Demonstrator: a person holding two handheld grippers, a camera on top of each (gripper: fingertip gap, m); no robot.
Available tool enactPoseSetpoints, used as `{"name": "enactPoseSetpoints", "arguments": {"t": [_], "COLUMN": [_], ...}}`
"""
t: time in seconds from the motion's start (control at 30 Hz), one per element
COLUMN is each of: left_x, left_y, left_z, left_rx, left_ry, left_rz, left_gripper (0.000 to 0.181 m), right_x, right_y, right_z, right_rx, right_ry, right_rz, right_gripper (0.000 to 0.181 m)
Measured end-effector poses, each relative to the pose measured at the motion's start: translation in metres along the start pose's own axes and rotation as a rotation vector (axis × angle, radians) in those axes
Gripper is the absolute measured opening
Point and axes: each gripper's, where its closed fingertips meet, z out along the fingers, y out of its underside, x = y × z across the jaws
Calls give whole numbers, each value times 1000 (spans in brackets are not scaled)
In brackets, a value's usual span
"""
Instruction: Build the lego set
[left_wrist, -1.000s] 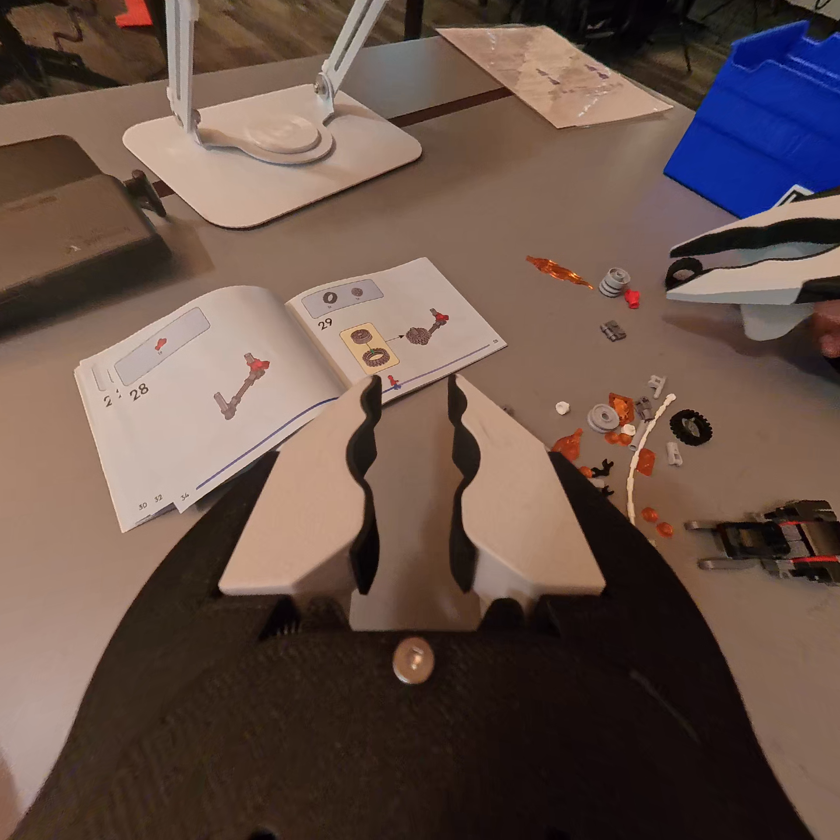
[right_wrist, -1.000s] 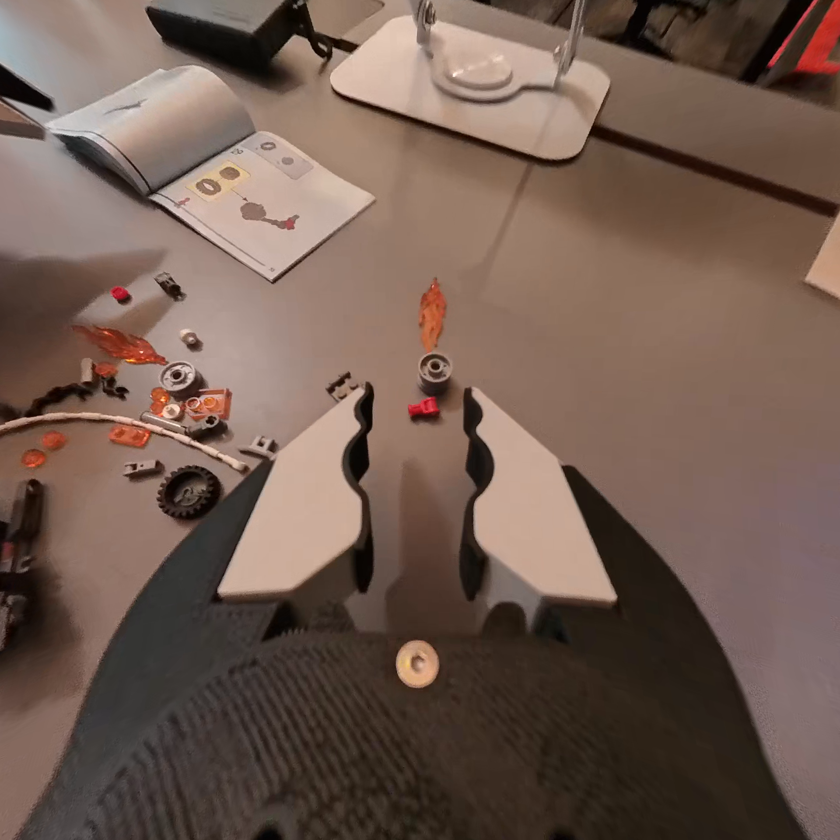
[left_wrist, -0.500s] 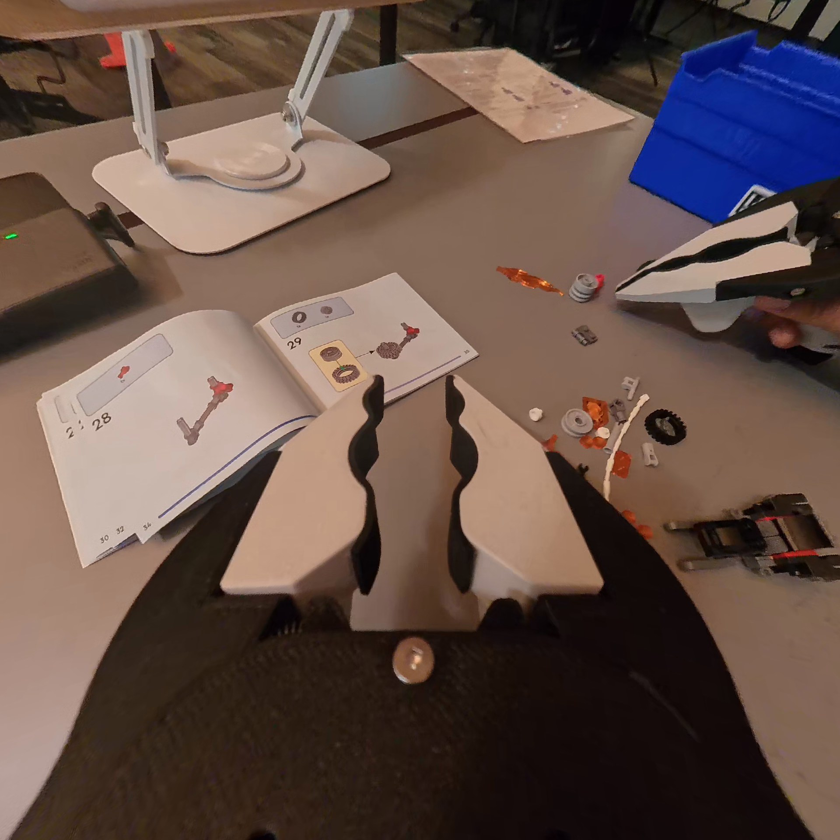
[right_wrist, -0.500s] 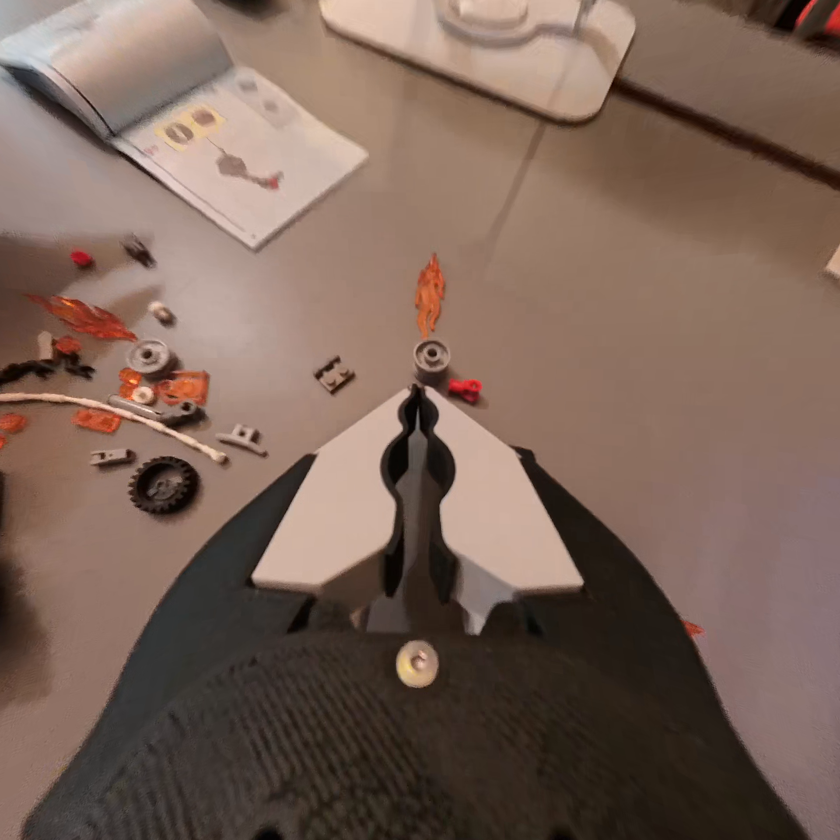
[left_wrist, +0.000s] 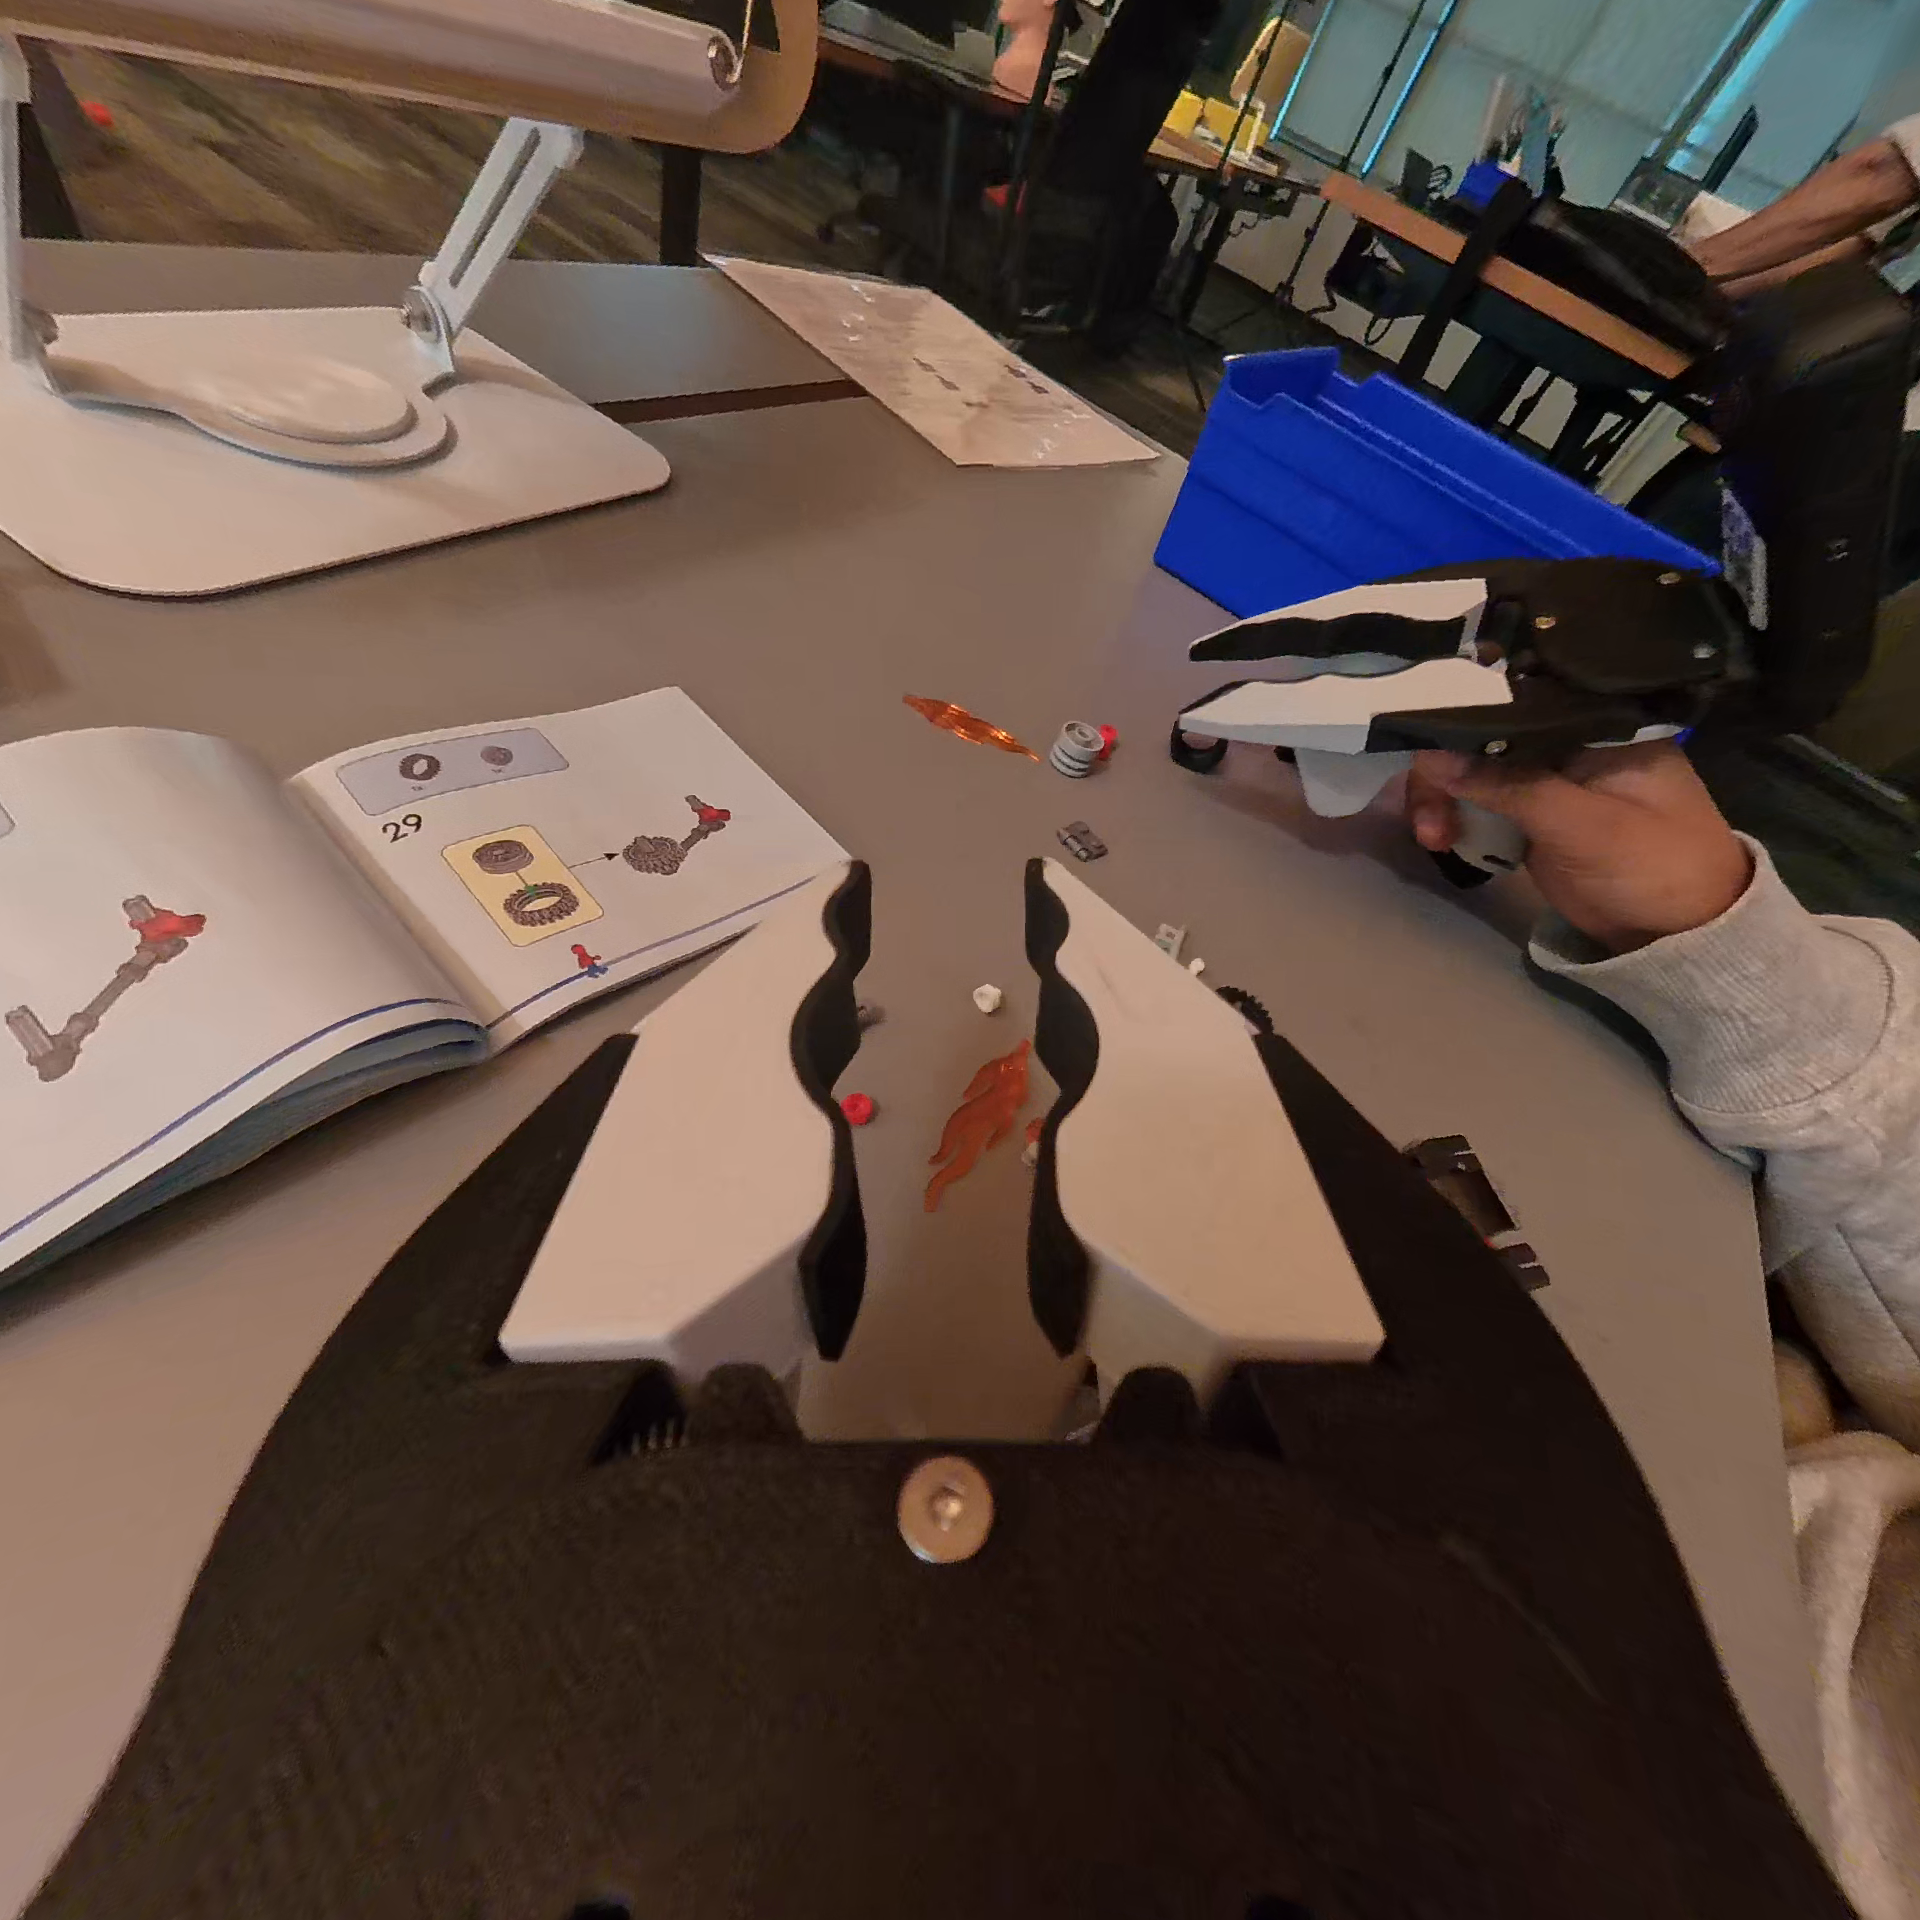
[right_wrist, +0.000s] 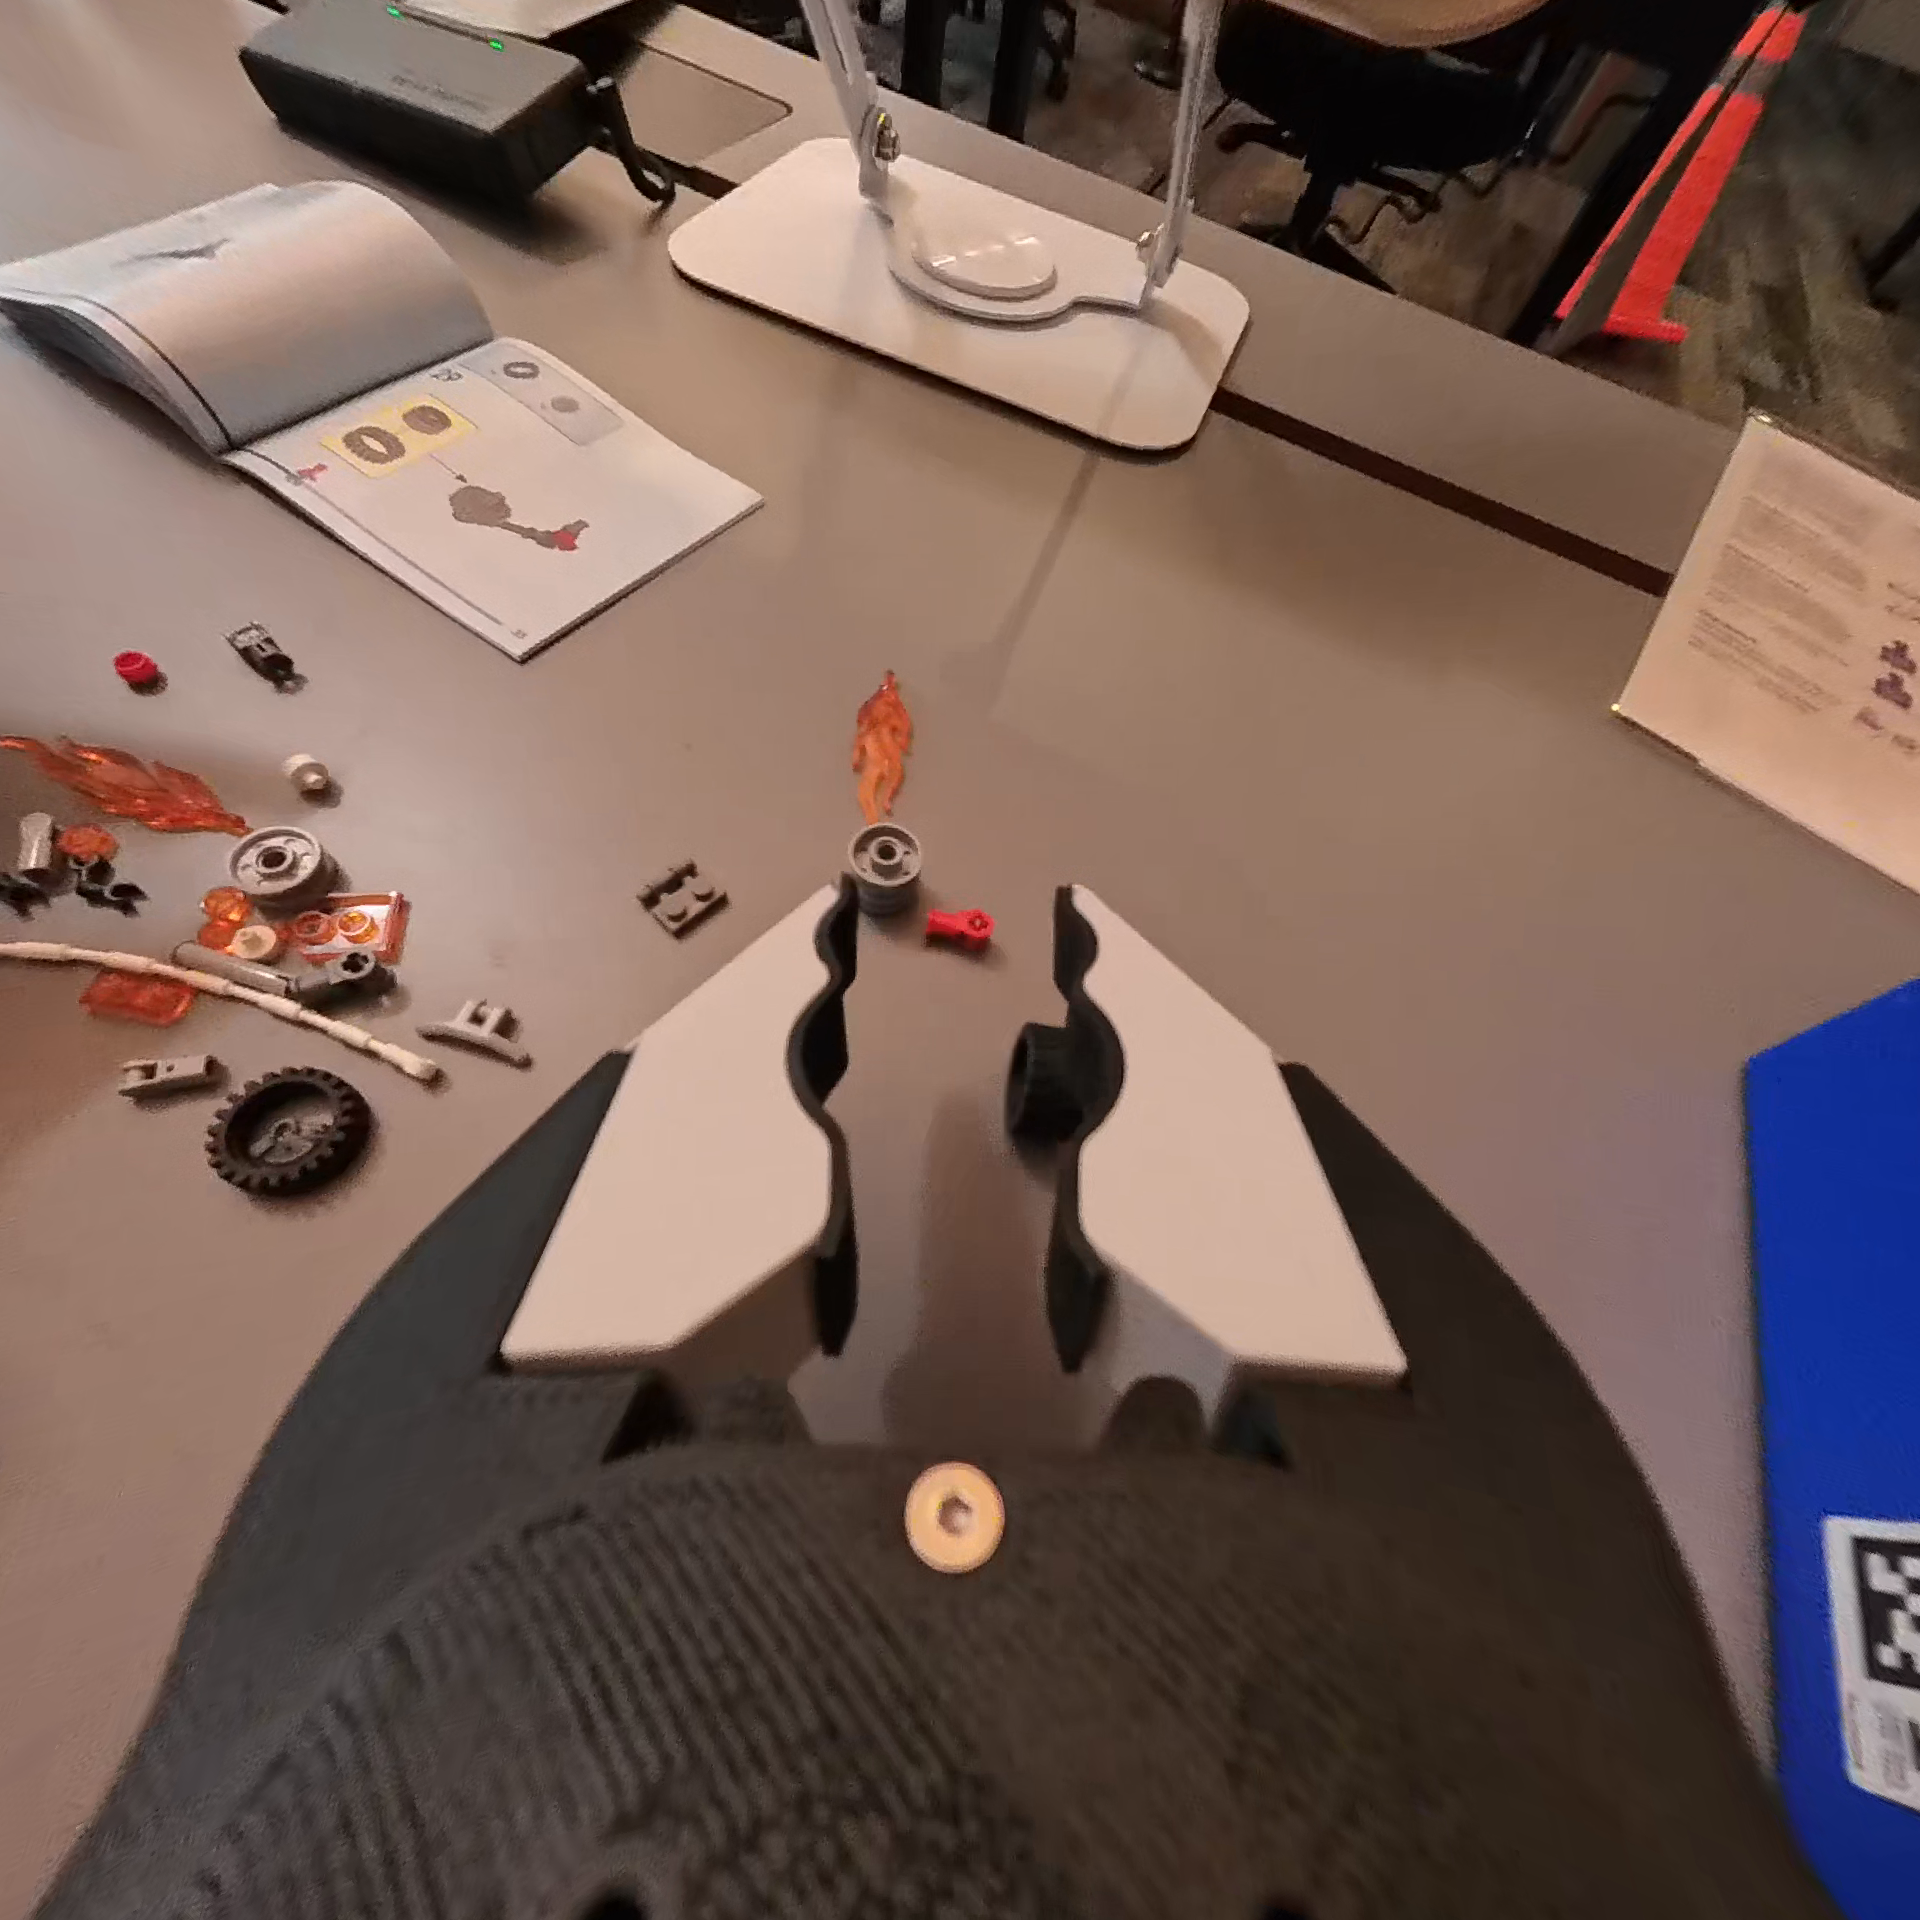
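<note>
My left gripper is open and empty, low over the grey table, with a red stud, an orange flame piece and a tiny white piece on the table between its fingers. My right gripper is open; it also shows in the left wrist view, held by a hand. A small black tyre rests against its right finger's inner pad, not clamped. Just past its tips lie a grey wheel hub, a red pin and another flame. The open manual lies to the left.
Loose parts and a bigger black tyre lie left of the right gripper. A part-built black model sits by the sleeve. A blue bin, white stand base, black box and paper sheet ring the table. Left tips to right tips: about 20 cm. The left gripper is farther from the grey wheel hub, some 20 cm, than the right, some 4 cm. Look for it in the left wrist view too.
My right gripper was shut half a second ago and has opened; the small tyre now sits loose by its right finger. My left gripper has moved right, over the loose parts.
</note>
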Motion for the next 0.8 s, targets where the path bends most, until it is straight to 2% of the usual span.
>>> {"name": "enactPoseSetpoints", "arguments": {"t": [0.23,0.33,0.4,0.47,0.53,0.6,0.67,0.73,0.8], "left_x": [-2,-9,-19,-25,-25,-18,-7,9,32], "left_y": [-10,0,8,9,3,-6,-12,-13,-14], "left_z": [-11,-14,-18,-23,-29,-34,-35,-33,-30], "left_rx": [54,-2,-48,-57,-23,28,74,85,101], "left_ry": [29,13,-27,-56,-46,-2,58,151,288], "left_rz": [-32,21,72,94,73,37,9,-27,-114], "left_gripper": [30,30,30,29,29,30,31,34,36], "right_x": [-3,1,-1,-5,-6,-11,-28,-57,-86], "right_y": [19,26,26,27,26,19,-5,-45,-82], "right_z": [21,30,32,33,29,22,9,-16,-51], "right_rx": [-158,-242,-265,-279,-272,-211,-59,195,458], "right_ry": [8,34,9,-24,-27,-49,-139,-297,-399], "right_rz": [-62,-77,-62,-37,-41,-28,-9,-3,-88], "right_gripper": [44,43,37,16,14,14,14,14,14]}}
